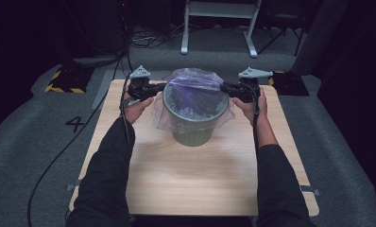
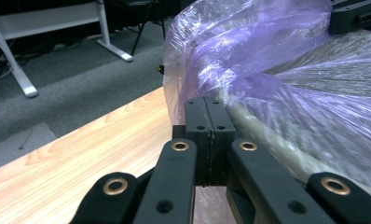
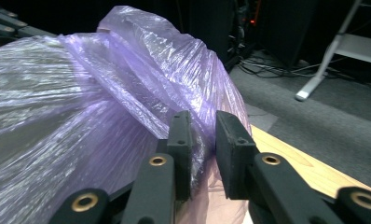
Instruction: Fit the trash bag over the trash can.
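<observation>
green bin (image 1: 192,126) at mid-table (image 1: 195,184), lined with a purple bag (image 1: 195,87) whose rim bunches above the bin mouth. left gripper (image 1: 158,87) at the bin's 9 o'clock, jaws pressed together — bag film appears pinched at their tips (image 2: 205,112). right gripper (image 1: 225,87) at 3 o'clock, jaws slightly apart with a fold of bag (image 3: 203,135) between them; whether the pads press it cannot be told. the bag's stretched span runs 9-to-3 between the grippers, both equally near — the likely next move, pulling the rim outward over the bin edge, turns on that axis.
</observation>
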`<state>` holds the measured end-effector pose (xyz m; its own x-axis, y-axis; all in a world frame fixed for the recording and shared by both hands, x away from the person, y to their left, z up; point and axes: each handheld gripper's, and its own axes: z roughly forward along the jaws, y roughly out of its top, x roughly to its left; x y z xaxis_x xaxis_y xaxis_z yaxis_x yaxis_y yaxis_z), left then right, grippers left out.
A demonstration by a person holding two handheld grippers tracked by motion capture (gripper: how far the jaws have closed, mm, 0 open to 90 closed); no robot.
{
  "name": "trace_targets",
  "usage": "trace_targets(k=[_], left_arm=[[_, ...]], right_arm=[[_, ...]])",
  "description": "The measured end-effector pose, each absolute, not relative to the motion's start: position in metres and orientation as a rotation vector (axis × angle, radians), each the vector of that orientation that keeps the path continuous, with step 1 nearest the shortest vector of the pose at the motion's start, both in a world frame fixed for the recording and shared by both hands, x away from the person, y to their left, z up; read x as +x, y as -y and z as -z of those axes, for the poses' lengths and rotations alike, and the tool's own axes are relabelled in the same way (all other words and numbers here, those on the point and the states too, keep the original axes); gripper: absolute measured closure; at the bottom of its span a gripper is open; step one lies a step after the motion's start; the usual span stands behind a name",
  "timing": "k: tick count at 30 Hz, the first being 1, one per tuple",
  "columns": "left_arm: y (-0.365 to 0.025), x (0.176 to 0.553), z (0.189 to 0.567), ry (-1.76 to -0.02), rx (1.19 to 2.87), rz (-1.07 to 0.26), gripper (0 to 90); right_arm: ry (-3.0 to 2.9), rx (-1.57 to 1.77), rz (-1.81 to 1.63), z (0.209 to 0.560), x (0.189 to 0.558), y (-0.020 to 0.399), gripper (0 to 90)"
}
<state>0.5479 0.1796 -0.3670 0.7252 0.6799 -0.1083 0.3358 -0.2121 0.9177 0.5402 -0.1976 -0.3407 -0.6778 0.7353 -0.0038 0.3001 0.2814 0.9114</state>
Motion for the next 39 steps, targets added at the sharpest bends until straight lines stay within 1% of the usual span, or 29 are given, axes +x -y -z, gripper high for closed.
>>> trace_targets(k=[7,11,12,16,17,18,19,20,22,23,24,27,36,39], left_arm=[[-0.173,0.550,0.370,-0.784,1.834,-0.353,89.9],[-0.171,0.543,0.370,-0.741,1.857,-0.345,89.9],[-0.172,0.540,0.370,-0.721,1.864,-0.328,89.9],[-0.174,0.533,0.367,-0.684,1.880,-0.337,90.0],[-0.175,0.532,0.366,-0.689,1.880,-0.350,89.9],[-0.175,0.532,0.366,-0.689,1.880,-0.350,90.0],[-0.175,0.533,0.363,-0.690,1.880,-0.356,90.0],[-0.174,0.533,0.362,-0.691,1.879,-0.355,90.0],[-0.172,0.533,0.362,-0.687,1.881,-0.358,90.0],[-0.169,0.534,0.361,-0.686,1.889,-0.361,90.0],[-0.167,0.534,0.360,-0.690,1.892,-0.368,90.0],[-0.162,0.538,0.361,-0.698,1.899,-0.377,90.0],[-0.152,0.547,0.377,-0.747,1.920,-0.372,90.0],[-0.149,0.548,0.383,-0.749,1.891,-0.328,90.0]], right_arm=[[-2.164,0.979,-1.362,0.337,0.542,0.197,79.8],[-2.192,0.981,-1.346,0.334,0.535,0.198,80.0],[-2.197,0.990,-1.312,0.332,0.527,0.197,80.1],[-2.237,0.986,-1.296,0.326,0.516,0.199,80.4],[-2.215,0.999,-1.321,0.324,0.514,0.202,78.1],[-2.215,0.999,-1.321,0.324,0.514,0.202,78.1],[-2.135,1.020,-1.399,0.317,0.512,0.208,75.8],[-2.118,1.026,-1.411,0.316,0.512,0.210,76.9],[-2.104,1.032,-1.396,0.314,0.516,0.212,81.8],[-2.104,1.032,-1.396,0.314,0.516,0.212,81.8],[-2.108,1.046,-1.368,0.317,0.522,0.212,85.7],[-2.085,1.059,-1.359,0.322,0.528,0.213,90.0],[-2.098,1.116,-1.327,0.343,0.543,0.215,90.0],[-2.139,1.152,-1.318,0.360,0.547,0.216,90.0]])
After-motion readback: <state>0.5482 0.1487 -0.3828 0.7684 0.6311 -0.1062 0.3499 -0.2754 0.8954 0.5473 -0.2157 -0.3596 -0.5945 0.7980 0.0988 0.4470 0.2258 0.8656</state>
